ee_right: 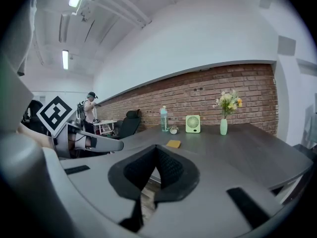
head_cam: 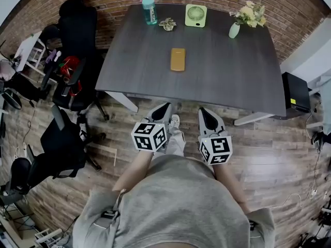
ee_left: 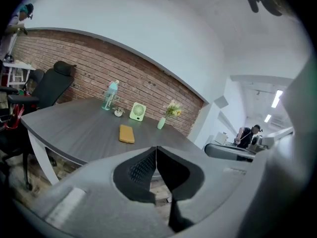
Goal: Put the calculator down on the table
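A person stands at the near edge of a dark grey table (head_cam: 232, 76), holding the left gripper (head_cam: 164, 110) and the right gripper (head_cam: 202, 111) side by side, low and close to the body, tips aimed at the table. Both grippers' jaws are pressed together with nothing between them, and both stop short of the tabletop. The pose reads as one of rest, since neither tool has anything to carry.

The calculator (head_cam: 177, 59), a flat orange-yellow slab, lies face-flat on the table near its middle, well apart from both grippers. It sits well in from every edge, so it looks in no danger of sliding off. A bottle (head_cam: 149, 8), a small green fan (head_cam: 196, 15) and a vase of flowers (head_cam: 235, 29) line the far edge by the brick wall, leaving the centre free. By the look of it, the put-down is already done.
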`<state>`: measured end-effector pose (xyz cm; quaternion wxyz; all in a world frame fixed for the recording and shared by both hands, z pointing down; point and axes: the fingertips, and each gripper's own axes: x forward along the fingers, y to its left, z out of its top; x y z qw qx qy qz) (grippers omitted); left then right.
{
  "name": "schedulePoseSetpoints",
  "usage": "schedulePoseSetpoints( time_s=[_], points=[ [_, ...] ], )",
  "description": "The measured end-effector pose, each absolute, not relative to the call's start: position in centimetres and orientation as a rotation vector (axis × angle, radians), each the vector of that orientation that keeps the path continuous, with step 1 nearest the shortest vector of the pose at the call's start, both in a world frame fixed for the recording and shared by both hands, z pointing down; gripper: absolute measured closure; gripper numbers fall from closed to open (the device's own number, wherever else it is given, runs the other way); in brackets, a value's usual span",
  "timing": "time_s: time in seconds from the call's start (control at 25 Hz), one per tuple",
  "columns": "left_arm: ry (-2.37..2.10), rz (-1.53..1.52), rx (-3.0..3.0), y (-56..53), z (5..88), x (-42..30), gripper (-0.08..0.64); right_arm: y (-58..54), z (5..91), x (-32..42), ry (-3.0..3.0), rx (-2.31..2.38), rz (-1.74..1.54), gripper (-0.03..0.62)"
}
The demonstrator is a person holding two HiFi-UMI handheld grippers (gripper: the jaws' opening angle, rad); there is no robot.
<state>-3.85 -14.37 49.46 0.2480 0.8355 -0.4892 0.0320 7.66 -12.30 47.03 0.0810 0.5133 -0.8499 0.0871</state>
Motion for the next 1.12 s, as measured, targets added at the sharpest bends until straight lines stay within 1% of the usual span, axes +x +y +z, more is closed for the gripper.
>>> schedulePoseSetpoints(
  time_s=[0.44, 1.12],
  points=[
    [-1.341, 0.049, 2.295, -9.7, 48.5, -4.7, 0.537, -7.4, 46.8, 6.9, -2.547, 1.534, 0.238, 0.591],
    [-1.315, 0.046, 2.305, -8.4, 48.4, -3.8, 0.537, -6.0, 46.5, 6.9, -2.528, 1.511, 0.166, 0.591]
  ],
)
